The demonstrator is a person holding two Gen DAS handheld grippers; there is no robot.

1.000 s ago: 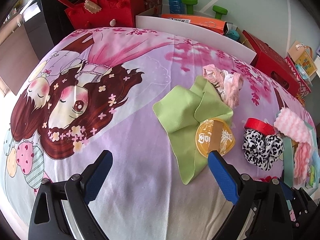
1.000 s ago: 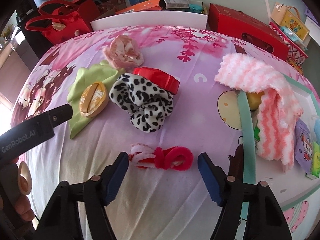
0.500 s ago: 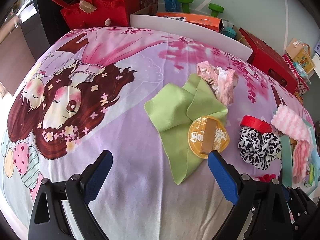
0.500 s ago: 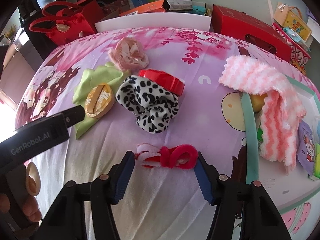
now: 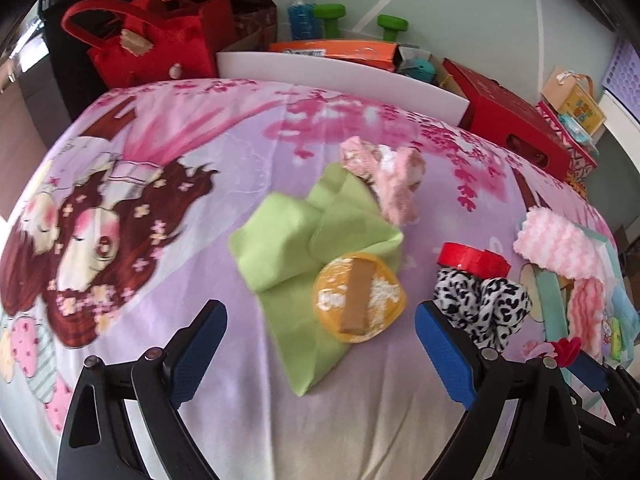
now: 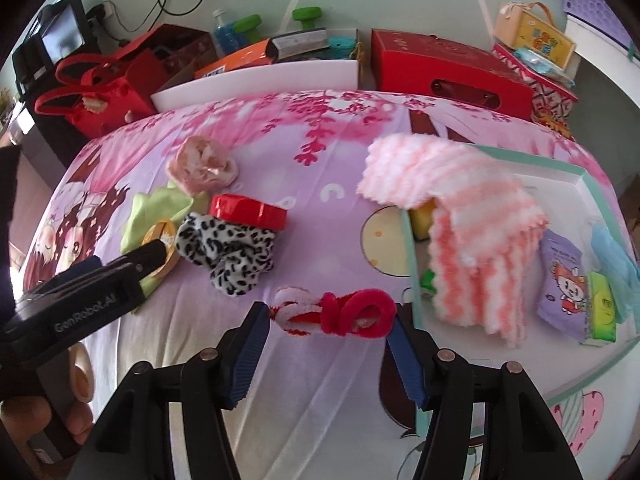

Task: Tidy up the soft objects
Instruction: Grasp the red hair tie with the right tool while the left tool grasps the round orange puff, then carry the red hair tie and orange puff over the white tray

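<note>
The right tongs (image 6: 329, 322) close their ribbed blue pads on the two ends of a fuzzy red-and-white hair tie (image 6: 334, 312), a twisted loop of plush cord lying on the cartoon-printed bedsheet (image 6: 320, 152). Just beyond these tongs lies a crumpled black-and-white spotted scrunchie (image 6: 228, 254), touching a glossy red ring-shaped roll (image 6: 248, 211) behind it. To their right, a thick pink-and-white striped fleece cloth (image 6: 460, 216) drapes over the mint rim of a shallow white tray (image 6: 576, 178) holding small flat packets (image 6: 558, 280).

The left tongs (image 5: 318, 334) stand wide open and empty, low over the sheet. Between and just ahead of their pads sits a round orange packet (image 5: 360, 298) with a tan strip across it, resting on a smooth, folded lime-green cloth (image 5: 292, 240). Farther ahead, a ruffled pale-pink scrunchie (image 5: 390, 184) touches the green cloth's far edge. The spotted scrunchie lies just beyond the right-hand pad.
</note>
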